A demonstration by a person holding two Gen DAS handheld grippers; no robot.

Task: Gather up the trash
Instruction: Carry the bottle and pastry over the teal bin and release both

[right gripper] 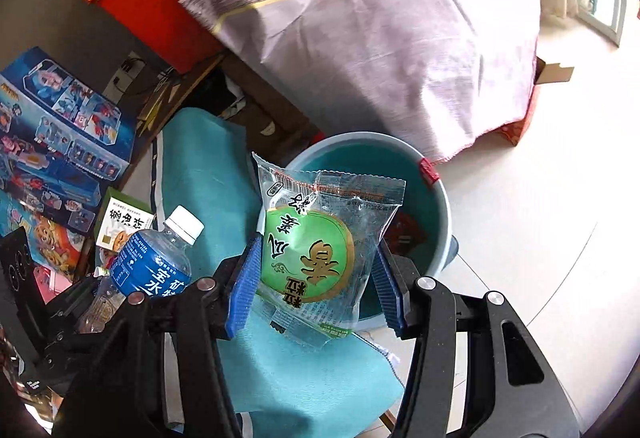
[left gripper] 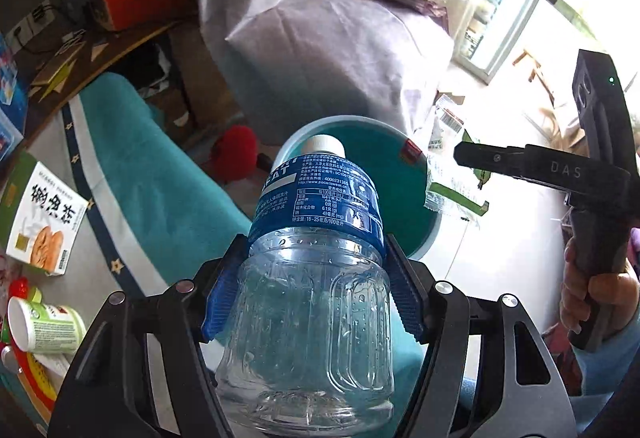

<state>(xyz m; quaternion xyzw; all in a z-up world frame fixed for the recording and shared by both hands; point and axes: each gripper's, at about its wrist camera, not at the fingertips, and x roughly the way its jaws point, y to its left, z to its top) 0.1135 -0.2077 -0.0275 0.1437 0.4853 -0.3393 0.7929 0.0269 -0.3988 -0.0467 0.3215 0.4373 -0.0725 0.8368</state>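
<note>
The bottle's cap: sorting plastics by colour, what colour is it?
White; the cap on the bottle shows best in the right wrist view.

Right gripper point(right gripper: 316, 284): blue pads clamped on 1 clear snack wrapper point(right gripper: 320, 238) with green round label, held over pale blue bin point(right gripper: 442, 206). Left: plastic bottle point(right gripper: 154, 262), blue label, white cap. Behind: lilac sack point(right gripper: 380, 38); teal cloth point(right gripper: 208, 166) beneath.
</note>
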